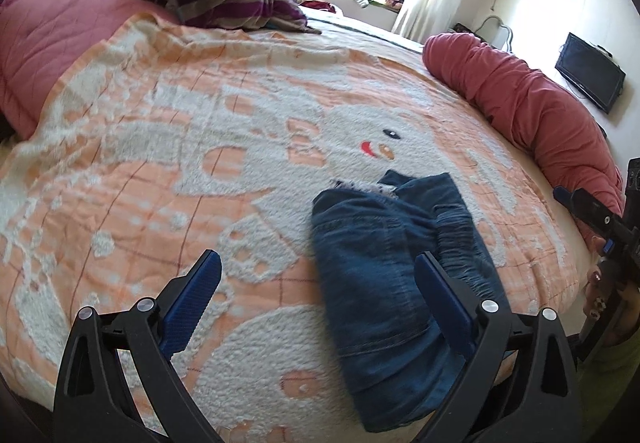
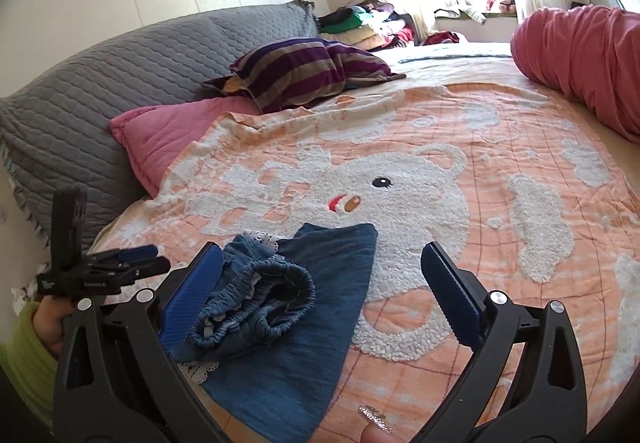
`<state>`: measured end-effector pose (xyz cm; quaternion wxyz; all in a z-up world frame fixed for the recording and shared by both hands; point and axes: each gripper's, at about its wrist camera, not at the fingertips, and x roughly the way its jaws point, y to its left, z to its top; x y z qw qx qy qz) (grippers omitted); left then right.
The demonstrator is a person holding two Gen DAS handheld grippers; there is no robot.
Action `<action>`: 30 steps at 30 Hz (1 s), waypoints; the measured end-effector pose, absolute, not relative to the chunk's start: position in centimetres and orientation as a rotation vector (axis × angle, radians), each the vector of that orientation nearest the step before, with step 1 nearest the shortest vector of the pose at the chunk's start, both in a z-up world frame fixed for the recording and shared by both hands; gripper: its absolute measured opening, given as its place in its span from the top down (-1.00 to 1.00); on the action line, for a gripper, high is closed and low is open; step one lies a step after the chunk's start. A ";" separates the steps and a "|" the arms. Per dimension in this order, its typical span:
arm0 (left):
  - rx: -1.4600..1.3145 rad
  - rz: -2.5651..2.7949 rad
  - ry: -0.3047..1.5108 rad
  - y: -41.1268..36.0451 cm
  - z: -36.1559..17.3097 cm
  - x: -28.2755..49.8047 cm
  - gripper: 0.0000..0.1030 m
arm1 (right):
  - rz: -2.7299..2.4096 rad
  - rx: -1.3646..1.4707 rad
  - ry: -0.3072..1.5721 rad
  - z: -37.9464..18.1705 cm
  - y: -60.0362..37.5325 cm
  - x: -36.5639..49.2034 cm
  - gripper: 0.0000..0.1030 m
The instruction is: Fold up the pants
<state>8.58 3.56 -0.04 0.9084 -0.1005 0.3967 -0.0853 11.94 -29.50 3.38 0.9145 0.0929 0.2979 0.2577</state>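
Left wrist view: left gripper (image 1: 318,285) wide open, nothing between the blue pads. Denim pants (image 1: 384,255) lie bunched on the orange bear blanket (image 1: 168,147), near edge of the bed, right of centre; the gripper's right finger hangs over the cloth without pinching it. The right gripper (image 1: 588,209) shows at the far right edge.

Right wrist view: right gripper (image 2: 320,279) equally spread, empty. The pants (image 2: 304,307) sit near and left, elastic waistband (image 2: 260,299) crumpled on top beside the left pad.

Judgement: between grasps, the fold unfinished. Next move likely calls for pinching the waistband or an edge and smoothing it flat.
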 end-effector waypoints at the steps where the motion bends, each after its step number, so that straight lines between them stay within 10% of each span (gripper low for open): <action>1: -0.211 -0.174 0.824 3.7 -0.2 8.6 -0.87 | 0.530 0.197 0.616 3.3 -29.6 12.0 -0.82; 30: -0.189 -0.277 0.965 -1.5 -5.6 12.3 -0.87 | 0.511 0.168 1.005 -4.5 -26.0 17.2 -0.41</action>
